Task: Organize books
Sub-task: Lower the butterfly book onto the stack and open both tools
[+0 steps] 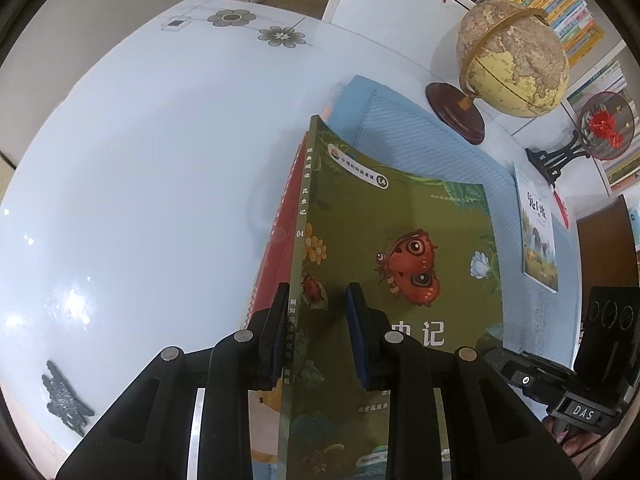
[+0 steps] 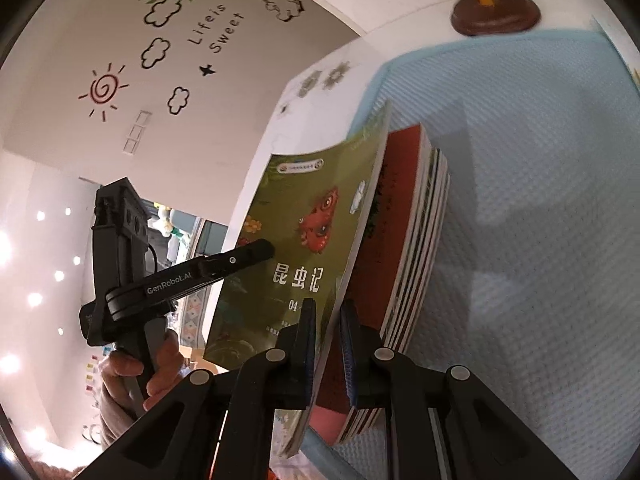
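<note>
A green picture book with a butterfly on its cover is tilted up over a stack of books with a red cover on top. The stack lies on a light blue mat. My left gripper is shut on the green book at its spine, one pad on each side. My right gripper is shut on the green book at the opposite page edge, near a lower corner. In the right wrist view a hand holds the left tool, whose finger rests against the green cover.
A globe on a dark wooden base stands at the mat's far side, near a round ornament with red flowers. A thin pale book lies on the mat to the right. The white table spreads left. Bookshelves stand behind.
</note>
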The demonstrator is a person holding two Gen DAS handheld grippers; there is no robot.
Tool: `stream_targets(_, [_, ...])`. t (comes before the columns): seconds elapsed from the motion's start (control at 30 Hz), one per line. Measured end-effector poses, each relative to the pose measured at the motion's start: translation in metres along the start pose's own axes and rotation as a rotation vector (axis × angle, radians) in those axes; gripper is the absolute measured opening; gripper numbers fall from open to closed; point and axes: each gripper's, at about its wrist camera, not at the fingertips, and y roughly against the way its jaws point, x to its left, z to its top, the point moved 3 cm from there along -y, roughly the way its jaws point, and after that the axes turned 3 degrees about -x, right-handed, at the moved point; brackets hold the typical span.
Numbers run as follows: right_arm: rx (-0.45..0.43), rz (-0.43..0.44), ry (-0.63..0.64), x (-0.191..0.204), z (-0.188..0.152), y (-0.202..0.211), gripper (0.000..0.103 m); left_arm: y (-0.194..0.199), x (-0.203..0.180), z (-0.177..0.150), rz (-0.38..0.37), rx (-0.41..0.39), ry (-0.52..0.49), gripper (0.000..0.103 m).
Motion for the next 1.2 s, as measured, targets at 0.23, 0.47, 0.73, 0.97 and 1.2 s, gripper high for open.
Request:
stream_targets(0.23, [-0.003, -0.006, -0.028, -0.002, -0.009, -0.003, 0.013, -0.002, 0.001, -0.001, 0.014, -0.002, 0.009, 0.025])
stream_targets(0.47, [-0.004, -0.016, -0.069, -0.01, -0.011, -0.004, 0.013, -0.002, 0.002, -0.001, 0.023, -0.009, 0.025, 0.027])
stream_targets(0.73, [-0.008, -0.055, -0.083, -0.01, -0.013, -0.005, 0.013, 0.004, 0.01, 0.001, 0.104, -0.034, 0.031, 0.028])
stream_targets(0.97, [-0.092, -0.198, -0.037, 0.002, -0.01, 0.016, 0.046, 0.007, 0.027, 0.001, 0.179, -0.058, 0.065, 0.035])
stream_targets(1.2, [0.023, -0.182, 0.024, 0.022, -0.028, -0.01, 0.07, -0.009, 0.019, 0.007, 0.052, -0.028, 0.103, 0.035])
